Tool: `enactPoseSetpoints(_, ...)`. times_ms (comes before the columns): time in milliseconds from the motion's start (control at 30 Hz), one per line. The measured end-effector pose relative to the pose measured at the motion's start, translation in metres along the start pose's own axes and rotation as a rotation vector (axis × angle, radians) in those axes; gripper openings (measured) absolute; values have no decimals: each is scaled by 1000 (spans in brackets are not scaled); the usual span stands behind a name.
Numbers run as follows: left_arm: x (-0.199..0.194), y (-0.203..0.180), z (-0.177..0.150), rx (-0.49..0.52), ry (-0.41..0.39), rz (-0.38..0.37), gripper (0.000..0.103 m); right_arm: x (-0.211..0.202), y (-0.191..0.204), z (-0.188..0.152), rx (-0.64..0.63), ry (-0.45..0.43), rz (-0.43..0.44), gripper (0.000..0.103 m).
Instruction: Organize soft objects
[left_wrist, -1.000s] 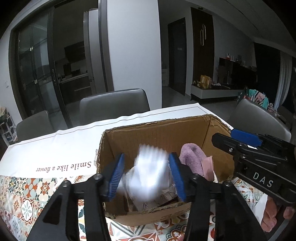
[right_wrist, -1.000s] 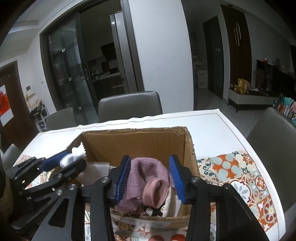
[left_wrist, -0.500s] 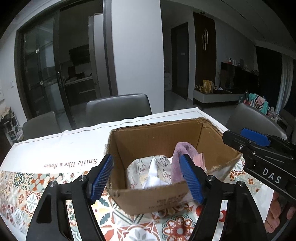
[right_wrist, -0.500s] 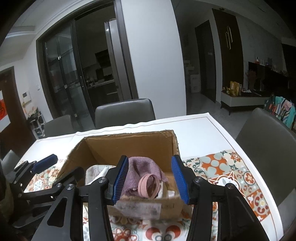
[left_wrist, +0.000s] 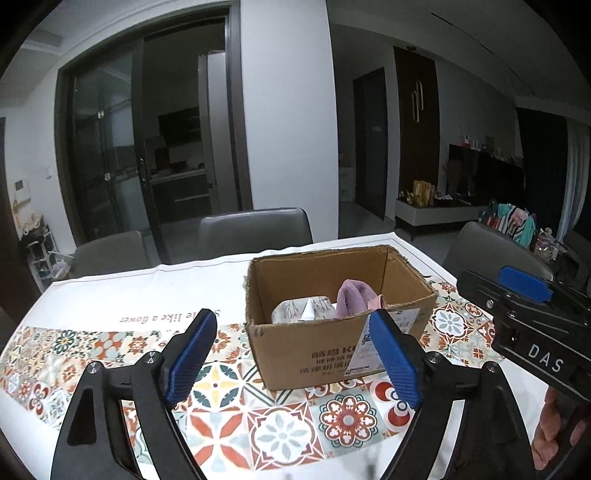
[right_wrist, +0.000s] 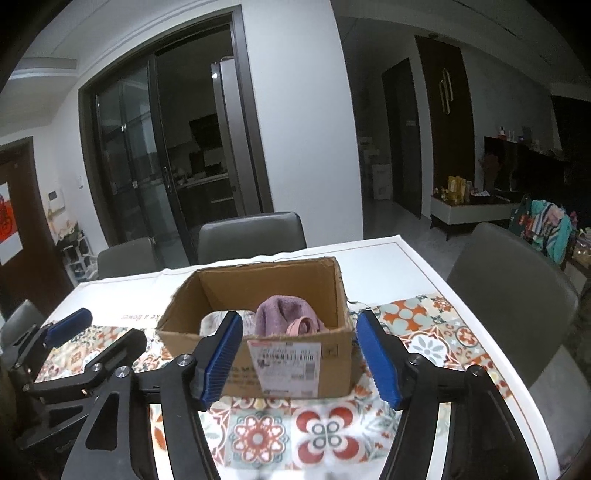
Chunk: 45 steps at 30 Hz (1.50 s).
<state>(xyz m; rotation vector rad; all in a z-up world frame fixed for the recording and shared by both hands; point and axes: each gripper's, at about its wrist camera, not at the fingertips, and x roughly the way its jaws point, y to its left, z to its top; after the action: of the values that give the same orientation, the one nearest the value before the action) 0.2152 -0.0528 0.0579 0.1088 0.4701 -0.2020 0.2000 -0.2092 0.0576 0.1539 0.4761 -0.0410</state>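
Note:
An open cardboard box (left_wrist: 325, 354) stands on the patterned tablecloth; it also shows in the right wrist view (right_wrist: 295, 373). Inside lie a white floral tissue pack (left_wrist: 304, 310), a purple towel (left_wrist: 354, 297) and a pink band (right_wrist: 301, 326). My left gripper (left_wrist: 291, 360) is open and empty, held in front of the box and apart from it. My right gripper (right_wrist: 301, 356) is open and empty, also in front of the box. The right gripper shows at the right of the left wrist view (left_wrist: 524, 295).
The table (left_wrist: 122, 295) has a white cloth with lettering at the back and tiled patterns in front. Grey chairs (left_wrist: 255, 232) stand along the far side and one (right_wrist: 506, 295) at the right. Glass doors and a wall lie behind.
Both grippers have pulled back and up from the box. The left gripper let go of the white tissue pack, which now lies in the box. Both sets of jaws are wider open.

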Motion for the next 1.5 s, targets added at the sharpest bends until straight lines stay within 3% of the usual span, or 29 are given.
enactPoseSetpoints(700, -102, -8, -36, -14, -99, 103, 98, -101, 9, -41, -48, -55, -67, 73)
enactPoseSetpoints(1500, -145, -5, -62, -32, -104, 107, 103, -145, 15, -65, -60, -87, -77, 73)
